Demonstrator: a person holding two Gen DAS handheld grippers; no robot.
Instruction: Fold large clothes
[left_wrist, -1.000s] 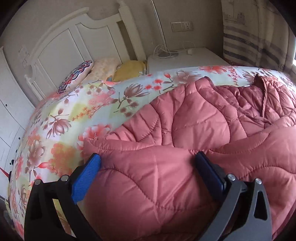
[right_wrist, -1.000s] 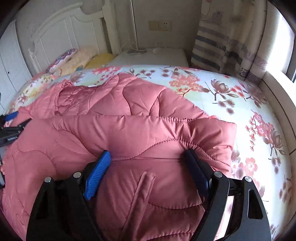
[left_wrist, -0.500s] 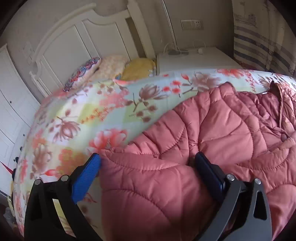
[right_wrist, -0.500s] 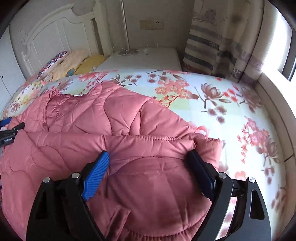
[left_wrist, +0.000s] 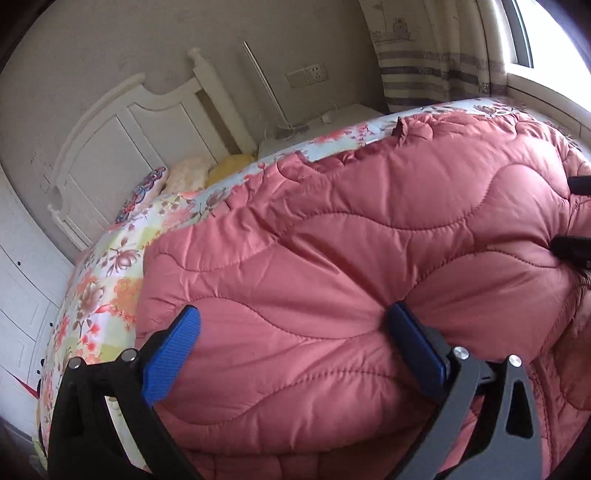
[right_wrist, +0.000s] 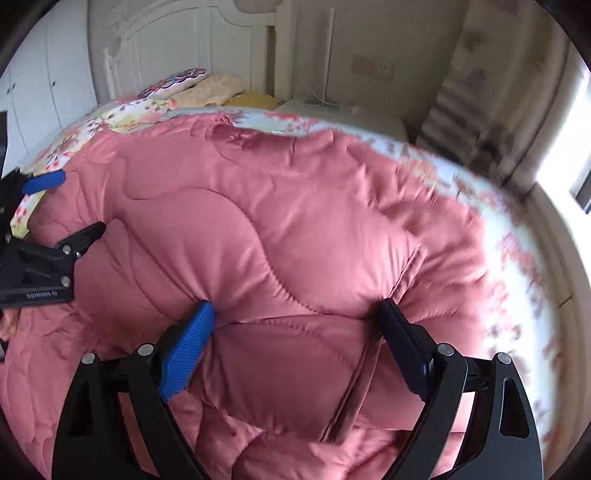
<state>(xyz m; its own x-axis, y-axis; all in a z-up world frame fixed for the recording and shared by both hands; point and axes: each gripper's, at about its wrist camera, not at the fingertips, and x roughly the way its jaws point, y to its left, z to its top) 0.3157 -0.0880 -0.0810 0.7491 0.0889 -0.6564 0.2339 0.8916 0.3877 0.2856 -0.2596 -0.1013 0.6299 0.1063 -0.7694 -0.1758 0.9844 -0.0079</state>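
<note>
A: Where is the jacket sitting?

B: The pink quilted jacket is lying on the bed, spreading over most of the flowered bedspread. In the left wrist view it is filling the centre and right of the frame; in the right wrist view it is covering the centre and left.

A: What is the left gripper doing?

B: Its jaws are standing wide apart at the bottom of the frame, with a thick puff of jacket bulging between them. The blue pad on the left and the dark one on the right are both pressing against the fabric, so it is grasping a fat fold of the jacket.

A: And the right gripper?

B: Much the same. Its jaws are spread wide at the bottom centre, and the pads are digging into the jacket where the fabric is bunching and creasing inward. It is gripping a bundled section there. The left gripper is also showing at the left edge of that view, against the jacket's far side.

A: Anything else around?

B: A white headboard is standing in the upper left of the left view, with pillows lying just below it. A striped curtain is hanging at the upper right beside a bright window.
</note>
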